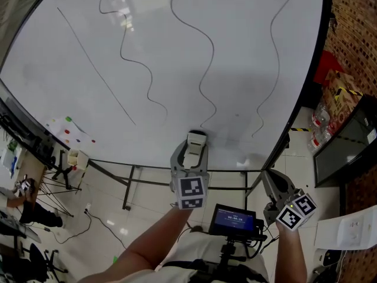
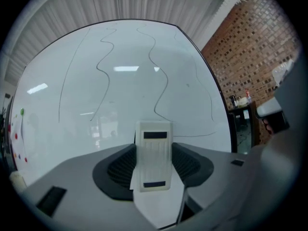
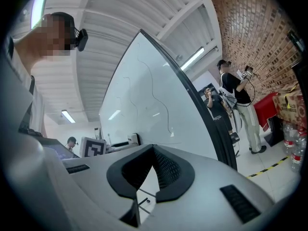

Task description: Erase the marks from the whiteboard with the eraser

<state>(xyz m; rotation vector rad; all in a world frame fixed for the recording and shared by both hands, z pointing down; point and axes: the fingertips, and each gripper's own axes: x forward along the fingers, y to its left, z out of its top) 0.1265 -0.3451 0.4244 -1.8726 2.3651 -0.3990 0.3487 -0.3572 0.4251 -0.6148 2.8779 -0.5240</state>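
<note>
Left gripper view: L tongs (image 2: 153, 163) clamped on the white eraser (image 2: 153, 153), pads on both its sides. Eraser stands upright btwn them & pokes out fwd toward the board.

Right gripper view: R tongs (image 3: 153, 153) closed, tips meeting, nothing held. They sit low at the person's right, off past the board's edge, not in use.

Head view puts the eraser at the lower part of the whiteboard (image 1: 247, 52), just by the bottom end of the middle wavy line (image 1: 212, 52). Can't tell if it's touching the surface.

Further up the board all four marks look whole: a long straight line (image 1: 97, 66) at left, then three wavy ones running top to bottom. No wiped gaps visible.

Judging by that, the eraser is in hand & at the board, but erasing has barely begun, if at all. Every line is left to clear, prob. starting w/ the stroke nearest the eraser.
</note>
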